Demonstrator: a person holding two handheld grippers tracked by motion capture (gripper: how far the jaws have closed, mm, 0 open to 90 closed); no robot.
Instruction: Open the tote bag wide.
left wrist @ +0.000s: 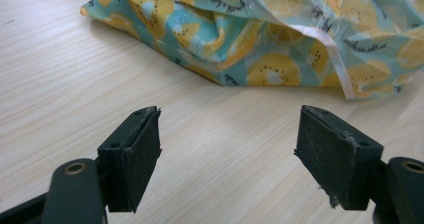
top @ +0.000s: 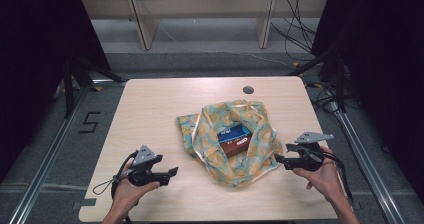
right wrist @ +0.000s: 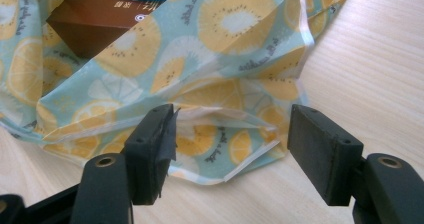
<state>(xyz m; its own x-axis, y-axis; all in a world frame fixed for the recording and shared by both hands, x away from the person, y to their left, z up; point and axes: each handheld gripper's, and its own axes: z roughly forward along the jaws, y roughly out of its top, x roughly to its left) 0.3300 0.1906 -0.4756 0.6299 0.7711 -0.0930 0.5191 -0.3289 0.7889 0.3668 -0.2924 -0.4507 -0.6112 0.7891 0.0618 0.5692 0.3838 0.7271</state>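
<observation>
Nearest the high camera, at the bottom of the frame, my two hands come in holding the tools over the table [top: 150,109], a pale wood top that takes up most of the middle. At its centre lies the cloth [top: 230,139], a fruit-print square heaped up around a box [top: 234,140], whose blue and brown top shows through the open folds; I judge the cloth was laid under the box so its corners can be drawn over it. My right gripper [top: 281,160] sits at centre right, jaws wide, just beside the cloth's near right corner; in the right gripper view that white-hemmed corner [right wrist: 235,149] lies between the two jaws, so it looks lined up for a pinch. My left gripper [top: 172,172] waits lower left, jaws also wide, with bare wood between them, and the cloth's edge [left wrist: 210,69] lies ahead of them, apart.
</observation>
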